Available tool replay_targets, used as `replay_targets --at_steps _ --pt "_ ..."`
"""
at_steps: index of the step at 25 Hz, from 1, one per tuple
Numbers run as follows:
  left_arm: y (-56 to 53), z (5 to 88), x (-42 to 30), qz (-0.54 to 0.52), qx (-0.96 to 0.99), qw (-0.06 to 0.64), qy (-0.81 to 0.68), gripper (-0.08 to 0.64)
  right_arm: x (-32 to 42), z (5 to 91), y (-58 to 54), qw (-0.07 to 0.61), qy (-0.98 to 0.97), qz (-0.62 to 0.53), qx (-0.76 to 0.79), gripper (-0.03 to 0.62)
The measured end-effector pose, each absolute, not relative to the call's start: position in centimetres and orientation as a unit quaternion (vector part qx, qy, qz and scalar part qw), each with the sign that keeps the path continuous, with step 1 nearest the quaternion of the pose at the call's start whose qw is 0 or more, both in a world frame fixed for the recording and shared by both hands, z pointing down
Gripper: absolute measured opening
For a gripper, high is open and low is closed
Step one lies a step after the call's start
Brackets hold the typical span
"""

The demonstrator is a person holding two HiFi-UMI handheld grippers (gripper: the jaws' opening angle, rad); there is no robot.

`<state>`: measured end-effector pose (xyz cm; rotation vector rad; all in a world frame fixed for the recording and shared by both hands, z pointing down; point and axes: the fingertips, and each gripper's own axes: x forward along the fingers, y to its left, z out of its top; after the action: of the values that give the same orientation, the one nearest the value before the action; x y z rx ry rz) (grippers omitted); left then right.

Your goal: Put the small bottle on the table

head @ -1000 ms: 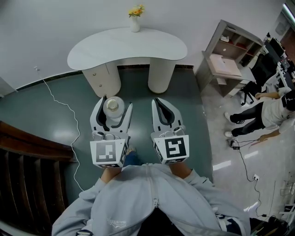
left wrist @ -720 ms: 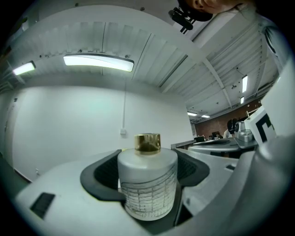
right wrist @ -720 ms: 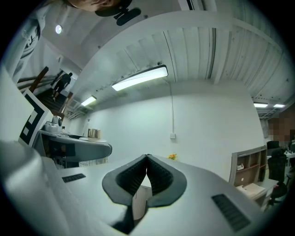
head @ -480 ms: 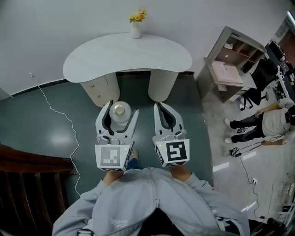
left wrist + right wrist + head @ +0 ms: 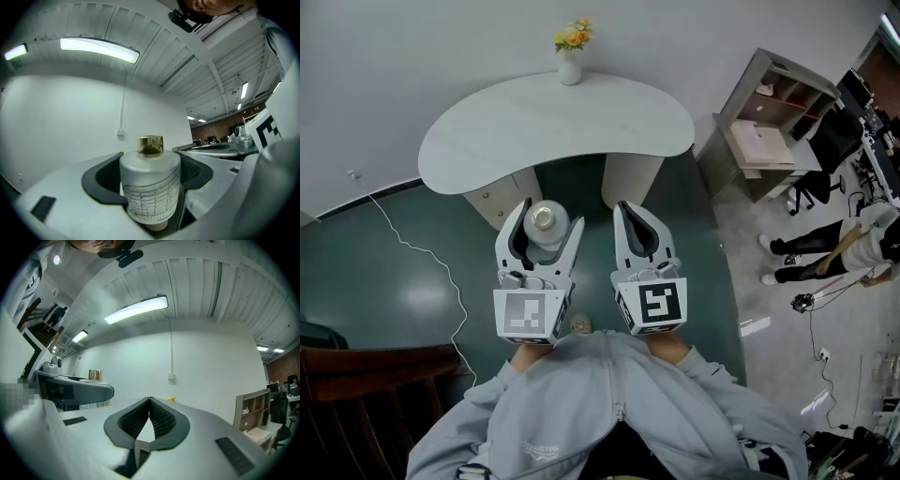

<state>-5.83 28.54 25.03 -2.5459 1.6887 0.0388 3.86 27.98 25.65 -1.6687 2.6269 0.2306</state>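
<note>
A small frosted white bottle (image 5: 546, 225) with a gold cap stands upright between the jaws of my left gripper (image 5: 549, 216), which is shut on it. In the left gripper view the bottle (image 5: 150, 187) fills the gap between the dark pads, cap up, held by my left gripper (image 5: 150, 165). To its right my right gripper (image 5: 625, 208) is shut and holds nothing; its pads meet at the tips (image 5: 150, 402). Both grippers hover over the green floor, just short of the white curved table (image 5: 534, 122).
A white vase with yellow flowers (image 5: 570, 52) stands at the table's far edge. A shelf unit (image 5: 773, 103) and an office chair (image 5: 811, 183) are to the right, with a person (image 5: 853, 248) beyond. A white cable (image 5: 412, 248) runs over the floor at left, above dark wooden furniture (image 5: 366, 394).
The table has come nearer and lower in the head view, and its front edge now lies close ahead of both grippers. The left gripper still holds the bottle; the right stays shut.
</note>
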Motion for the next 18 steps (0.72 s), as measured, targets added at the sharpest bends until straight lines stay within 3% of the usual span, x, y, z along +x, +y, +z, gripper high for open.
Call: replay_targets --at_steps 18 --pt "22.3 26.0 -6.9 0.017 -0.849 0.023 0.528 0.334 2.7 26.4 22.1 0.008 0.833 0.048 -0.551 0.028"
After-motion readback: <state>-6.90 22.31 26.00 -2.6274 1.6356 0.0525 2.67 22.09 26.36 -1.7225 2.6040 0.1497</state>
